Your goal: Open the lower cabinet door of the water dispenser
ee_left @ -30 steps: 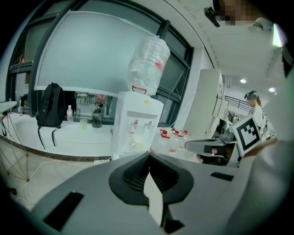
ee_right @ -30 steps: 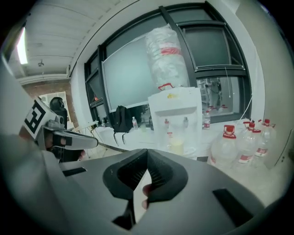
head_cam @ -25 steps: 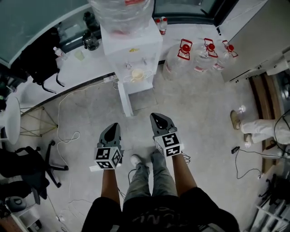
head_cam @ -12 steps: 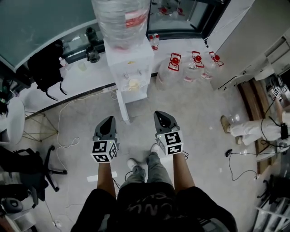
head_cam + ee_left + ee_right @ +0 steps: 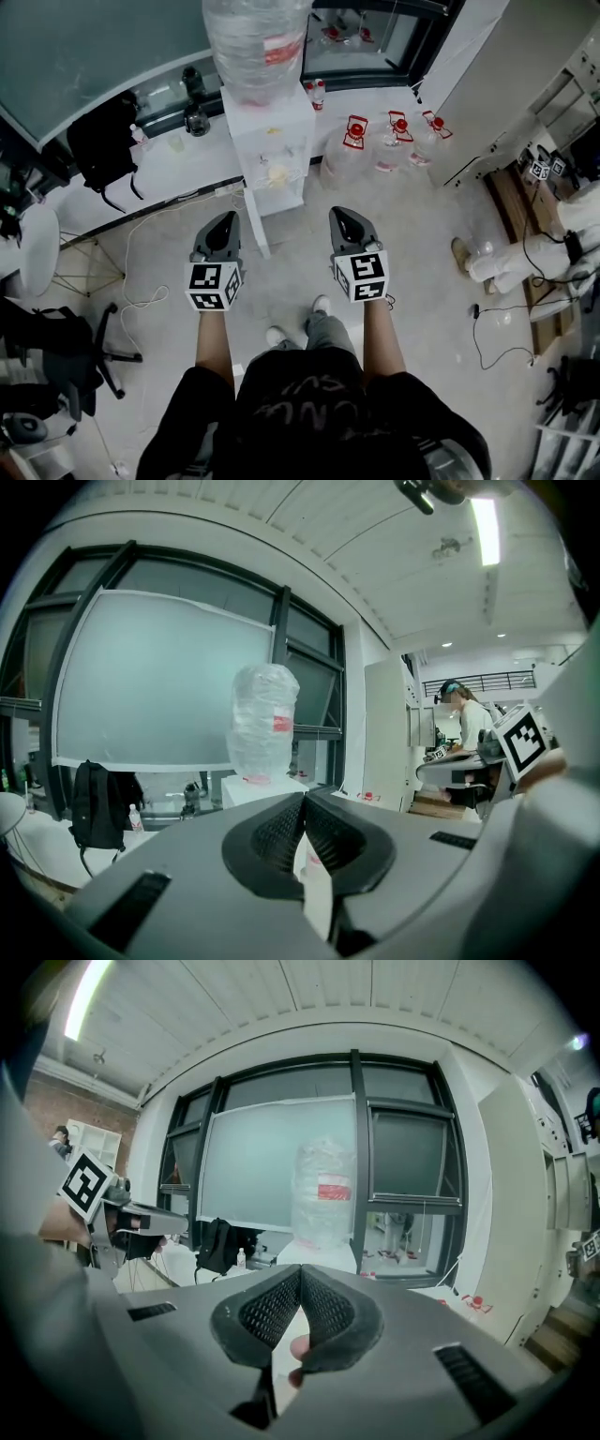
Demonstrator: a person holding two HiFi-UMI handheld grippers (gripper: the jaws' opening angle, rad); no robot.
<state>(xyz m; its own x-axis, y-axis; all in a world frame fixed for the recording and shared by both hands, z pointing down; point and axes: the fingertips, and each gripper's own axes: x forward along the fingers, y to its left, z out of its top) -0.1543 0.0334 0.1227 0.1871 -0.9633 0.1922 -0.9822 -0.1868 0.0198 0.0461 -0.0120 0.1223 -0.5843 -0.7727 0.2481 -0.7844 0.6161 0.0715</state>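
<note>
The white water dispenser [image 5: 272,141] stands by the window ledge with a large clear bottle [image 5: 258,42] on top. From above, its lower front [image 5: 275,204] is steeply foreshortened, so I cannot make out the cabinet door. My left gripper [image 5: 228,218] and right gripper [image 5: 343,214] hang side by side in the air, a good step short of the dispenser and pointing at it. Both are shut with nothing between the jaws. In the left gripper view the bottle [image 5: 264,724] rises above the shut gripper [image 5: 302,803]. The right gripper view shows the bottle [image 5: 323,1194] over the shut gripper [image 5: 300,1274].
Several water jugs [image 5: 354,150] with red caps stand on the floor right of the dispenser. A black backpack [image 5: 103,141] sits on the ledge at left, an office chair [image 5: 56,347] lower left. Cables [image 5: 141,281] trail across the floor. A person [image 5: 487,262] stands at right.
Both grippers have risen together toward the camera and now sit a little nearer the dispenser in the picture. Their jaws stayed shut. The head view has shifted.
</note>
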